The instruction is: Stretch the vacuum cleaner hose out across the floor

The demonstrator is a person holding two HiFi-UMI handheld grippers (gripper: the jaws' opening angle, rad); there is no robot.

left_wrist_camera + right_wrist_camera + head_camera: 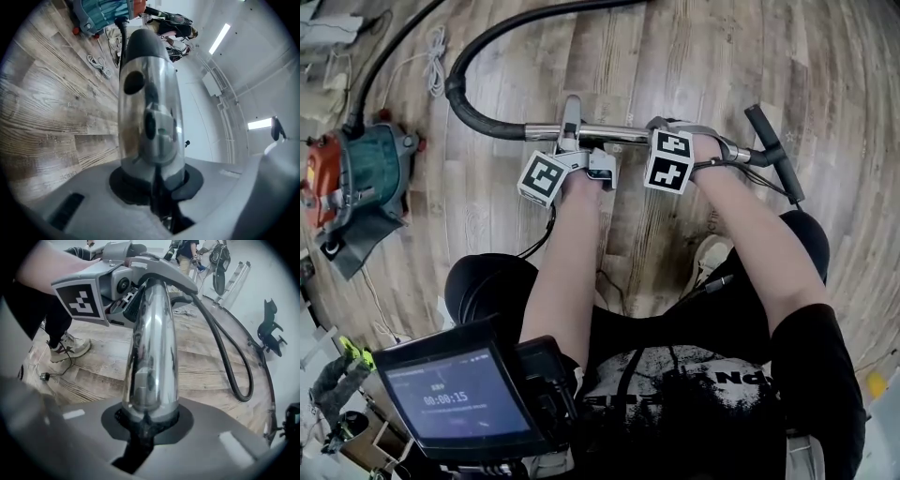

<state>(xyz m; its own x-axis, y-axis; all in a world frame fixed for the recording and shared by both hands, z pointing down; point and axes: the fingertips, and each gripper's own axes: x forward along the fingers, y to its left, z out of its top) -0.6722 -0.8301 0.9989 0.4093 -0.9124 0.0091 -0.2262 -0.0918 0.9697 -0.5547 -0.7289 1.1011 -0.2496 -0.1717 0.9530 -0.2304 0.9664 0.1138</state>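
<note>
- Nearest, low left: a lit mounted screen (455, 398).
- Below the arms: the person's shoe (708, 255) and a thin black lead (539, 239) on the wood plank floor (694, 56).
- Middle: the chrome wand tube (619, 134) runs left to right in front of the person.
- The left gripper (572, 131) is clamped round the tube near its hose end. The right gripper (667, 133) is clamped round it further right, near the left one but not touching it.
- A black end piece (773, 150) angles off the tube's right end.
- Left: the teal-and-orange vacuum cleaner body (366, 173) sits on the floor, well apart from the tube.
- Far: the black hose (464, 66) leaves the tube's left end, bends, and sweeps right along the far floor.
- A second black run rises from the vacuum body toward the far edge.
- A white cable coil (438, 52) lies between the two runs.
</note>
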